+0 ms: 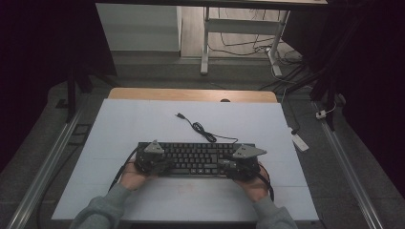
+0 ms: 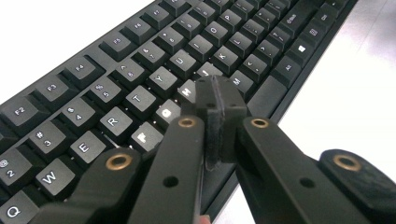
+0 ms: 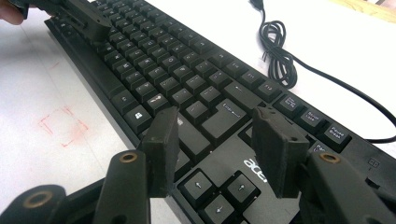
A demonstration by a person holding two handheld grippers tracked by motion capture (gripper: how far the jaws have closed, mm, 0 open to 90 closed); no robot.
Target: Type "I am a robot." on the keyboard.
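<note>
Keyboard (image 1: 196, 159) lies toward table's near edge. Left claw (image 2: 217, 100) closed, empty, tip over middle letter keys: key-pressing step. Right claw (image 3: 217, 149) half open, empty, above arrow keys. Next: tip straight down on one key.

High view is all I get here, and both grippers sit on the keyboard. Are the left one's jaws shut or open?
Observer: Shut. In the left gripper view the left gripper has its pads pressed together, tips over the keyboard near the H key.
Operator: And the right one?
Observer: The right gripper is open, nothing between its pads, above the keys beside the arrow cluster.
Operator: Any brand marking there?
Observer: Yes, an acer logo is printed just above the arrow keys.
</note>
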